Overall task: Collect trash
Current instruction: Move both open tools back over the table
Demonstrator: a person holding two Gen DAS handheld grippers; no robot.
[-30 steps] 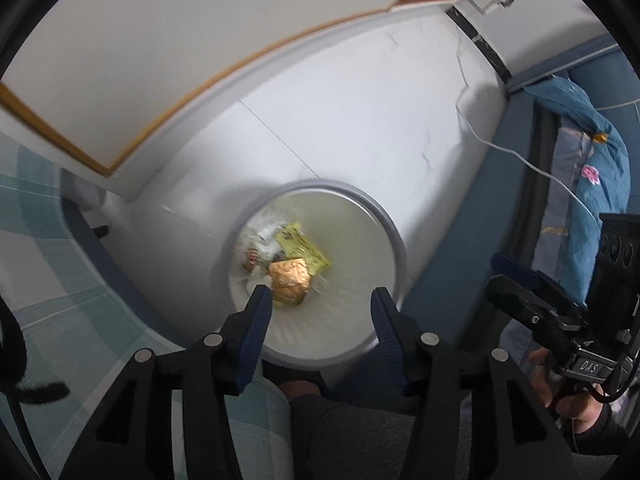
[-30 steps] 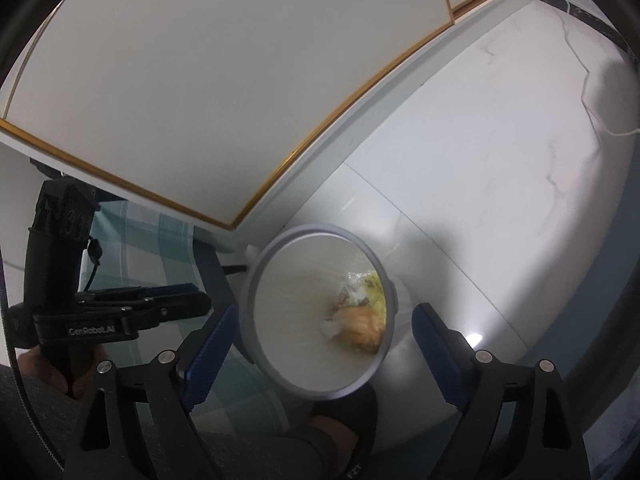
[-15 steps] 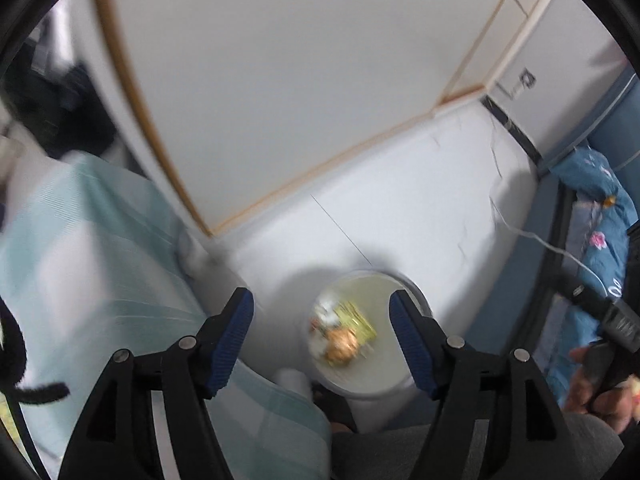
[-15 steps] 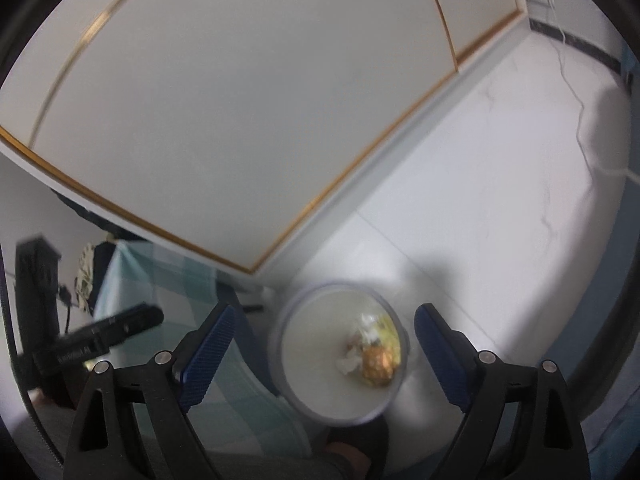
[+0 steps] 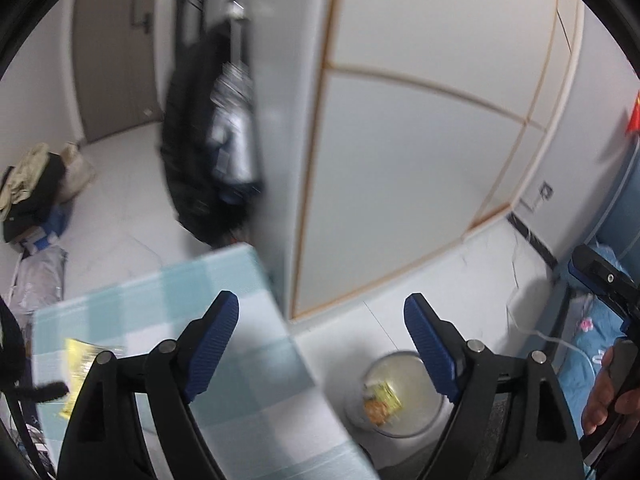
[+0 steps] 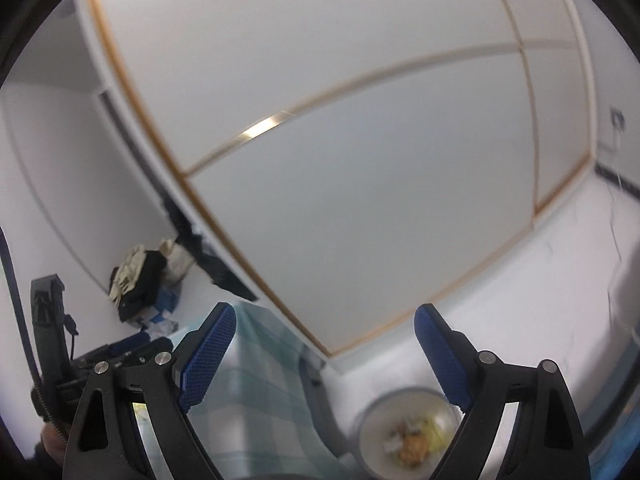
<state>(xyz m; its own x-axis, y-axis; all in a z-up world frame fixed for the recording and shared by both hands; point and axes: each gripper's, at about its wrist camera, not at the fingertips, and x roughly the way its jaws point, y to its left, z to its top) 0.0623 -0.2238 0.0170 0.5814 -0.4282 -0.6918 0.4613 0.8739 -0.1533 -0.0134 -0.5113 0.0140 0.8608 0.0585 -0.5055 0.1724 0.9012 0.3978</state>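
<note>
Holding crumpled yellow-orange wrappers, the bin (image 5: 400, 394) sits below both spread, empty claws (image 5: 322, 348) (image 6: 326, 356).

A table under a pale teal checked cloth (image 5: 224, 320) stands against the end of a white wardrobe whose sliding panels (image 5: 420, 168) are framed in thin gold trim. Dark coats (image 5: 200, 152) hang blurred beside the wardrobe's end. On the white marble-look floor (image 5: 120, 216) a heap of clothes and bags (image 5: 32, 188) lies against the far wall, near a grey-brown door (image 5: 116, 48). A white cable (image 5: 532, 328) trails across the floor toward blue bedding (image 5: 588, 328) with a pink flower print, and a wall socket (image 5: 545, 192) sits low on the wall
</note>
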